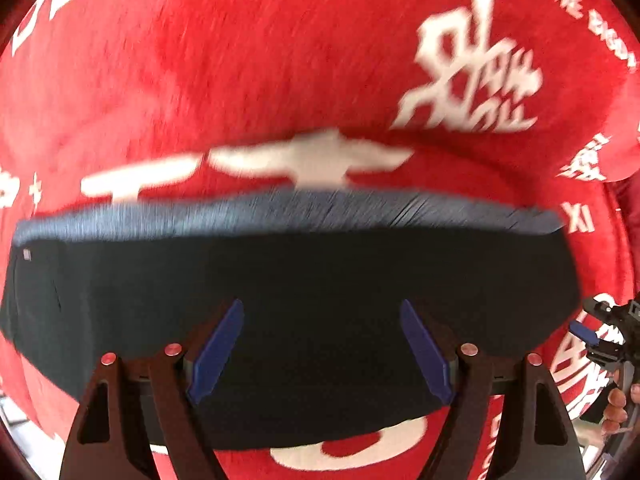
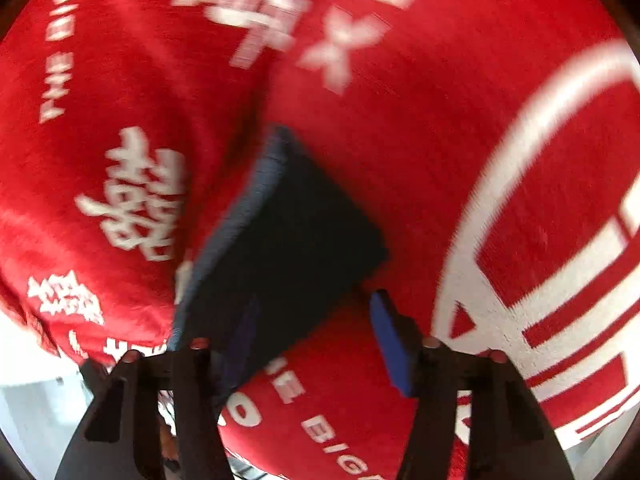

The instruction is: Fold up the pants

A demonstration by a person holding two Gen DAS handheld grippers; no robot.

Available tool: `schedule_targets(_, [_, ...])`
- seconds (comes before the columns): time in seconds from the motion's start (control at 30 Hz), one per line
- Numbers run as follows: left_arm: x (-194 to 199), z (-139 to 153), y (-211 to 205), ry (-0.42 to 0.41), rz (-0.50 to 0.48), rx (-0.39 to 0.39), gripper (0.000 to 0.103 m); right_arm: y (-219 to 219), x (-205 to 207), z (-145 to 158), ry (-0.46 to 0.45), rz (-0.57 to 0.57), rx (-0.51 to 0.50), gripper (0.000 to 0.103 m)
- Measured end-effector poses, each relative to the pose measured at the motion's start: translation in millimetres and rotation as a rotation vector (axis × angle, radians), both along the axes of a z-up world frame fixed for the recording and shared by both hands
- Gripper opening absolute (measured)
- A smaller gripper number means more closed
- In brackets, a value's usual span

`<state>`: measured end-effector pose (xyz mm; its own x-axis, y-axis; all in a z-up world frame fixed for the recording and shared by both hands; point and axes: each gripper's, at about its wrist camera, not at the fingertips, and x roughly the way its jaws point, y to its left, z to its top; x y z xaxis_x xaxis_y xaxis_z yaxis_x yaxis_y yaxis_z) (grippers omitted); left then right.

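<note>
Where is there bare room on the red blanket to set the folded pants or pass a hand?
Free: red blanket beyond the pants' grey waistband, and the stretch with the white circle print to their right. Crowded: the pants' near edge, where the left gripper and right gripper hang open.

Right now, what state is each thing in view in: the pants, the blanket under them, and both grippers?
pants: dark, folded into a compact block, lying flat.
red blanket: spread beneath the pants, rumpled.
left gripper: open above the pants, holding nothing.
right gripper: open, pants edge between its fingers, not pinched.
</note>
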<state>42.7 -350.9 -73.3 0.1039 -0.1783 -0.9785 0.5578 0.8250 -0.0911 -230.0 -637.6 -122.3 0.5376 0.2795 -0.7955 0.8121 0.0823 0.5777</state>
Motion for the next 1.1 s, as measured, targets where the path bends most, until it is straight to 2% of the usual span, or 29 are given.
schedule_targets(0.03, [-2,-5,2,0.005,0.008,0.013,0.081,1,-5,-14,-0.009,-0.015,0.024,0.034])
schedule_targets(0.07, [-3,-10,4,0.007,0.013,0.023,0.081,2,0,-22,-0.024,-0.024,0.040,0.008])
schedule_targets(0.13, [-4,-16,3,0.007,0.012,0.041,0.081,1,16,-22,-0.045,-0.021,0.022,0.008])
schedule_targets(0.2, [-4,-22,0,-0.002,-0.004,0.066,0.081,-3,32,-1,-0.110,0.005,-0.063,0.008])
schedule_targets(0.23, [-4,-27,-1,-0.003,-0.008,0.088,0.081,-4,39,5,-0.115,0.020,-0.085,0.008])
schedule_targets(0.3, [-1,-29,-3,0.008,0.004,0.098,0.081,-2,52,4,-0.068,0.064,-0.084,0.011])
schedule_targets(0.37, [0,-19,-4,-0.016,0.012,0.077,0.081,5,56,-9,-0.003,0.105,-0.032,0.025])
schedule_targets(0.4, [2,-12,-4,-0.047,0.012,0.063,0.081,6,49,-14,-0.011,0.106,-0.015,0.028])
schedule_targets(0.47, [8,-6,-4,-0.084,0.021,0.049,0.081,18,44,-21,-0.044,0.091,0.011,0.061])
schedule_targets(0.53, [18,-13,-5,-0.078,0.037,0.055,0.081,24,40,-30,-0.063,0.070,0.014,0.066])
schedule_targets(0.6, [30,-32,-4,-0.062,0.069,0.097,0.081,23,39,-47,-0.118,0.016,0.044,0.066])
schedule_targets(0.67, [34,-42,-1,-0.043,0.098,0.099,0.081,21,44,-65,-0.198,-0.049,0.070,0.056])
schedule_targets(0.7, [34,-45,2,-0.049,0.117,0.091,0.085,19,45,-69,-0.216,-0.064,0.080,0.054])
schedule_targets(0.73, [34,-45,2,-0.057,0.119,0.091,0.085,20,56,-75,-0.233,-0.083,0.100,0.048])
schedule_targets(0.77, [31,-45,1,-0.065,0.113,0.098,0.085,20,63,-79,-0.221,-0.080,0.113,0.029])
schedule_targets(0.8, [29,-45,1,-0.063,0.110,0.103,0.085,17,65,-78,-0.183,-0.061,0.114,0.017])
schedule_targets(0.83, [27,-44,0,-0.053,0.103,0.110,0.085,10,55,-69,-0.173,-0.045,0.103,0.014])
schedule_targets(0.97, [12,-46,-5,-0.044,0.070,0.119,0.085,10,64,-6,-0.189,0.094,-0.085,0.013])
schedule_targets(1.03, [1,-49,-4,-0.083,0.062,0.117,0.089,8,51,-2,-0.166,0.133,-0.110,0.013])
schedule_targets(1.1, [0,-53,-1,-0.094,0.092,0.116,0.099,6,51,-20,-0.099,0.148,-0.094,0.015])
